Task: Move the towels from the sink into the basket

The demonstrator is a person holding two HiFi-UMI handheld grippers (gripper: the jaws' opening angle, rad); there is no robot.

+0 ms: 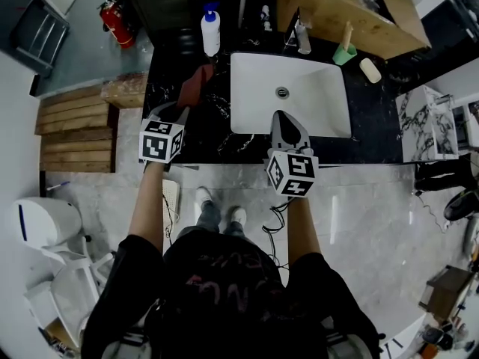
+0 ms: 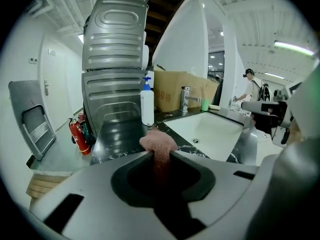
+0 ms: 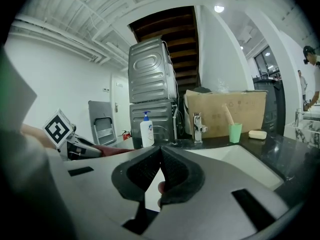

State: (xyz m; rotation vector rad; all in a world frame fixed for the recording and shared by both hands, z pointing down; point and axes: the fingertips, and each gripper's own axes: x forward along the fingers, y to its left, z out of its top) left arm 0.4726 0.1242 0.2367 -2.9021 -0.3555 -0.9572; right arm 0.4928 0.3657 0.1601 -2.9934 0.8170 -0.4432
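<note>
Head view: a black marbled worktop runs across the top of the picture, with a person standing before it on a pale floor. A white sink is set into the worktop, to the right of its middle. Behind the sink a large cardboard box stands on the worktop's far edge, with the faucet just in front of it.

The left tool reaches over the dark worktop just left of the sink. It is clamped on a reddish-brown towel. The towel hangs from the tool's tips above the worktop, outside the sink. In the left gripper view the cloth runs down the narrow gap between the jaws and bunches into a pink lump at their tips.

The right tool points at the sink's near rim. In the right gripper view its jaws meet at the tips, with no cloth between them.

A white pump bottle stands at the back of the worktop, beyond the towel. A green cup with a stick in it stands to the right of the faucet. A pale bar of soap lies just beside the cup.
</note>
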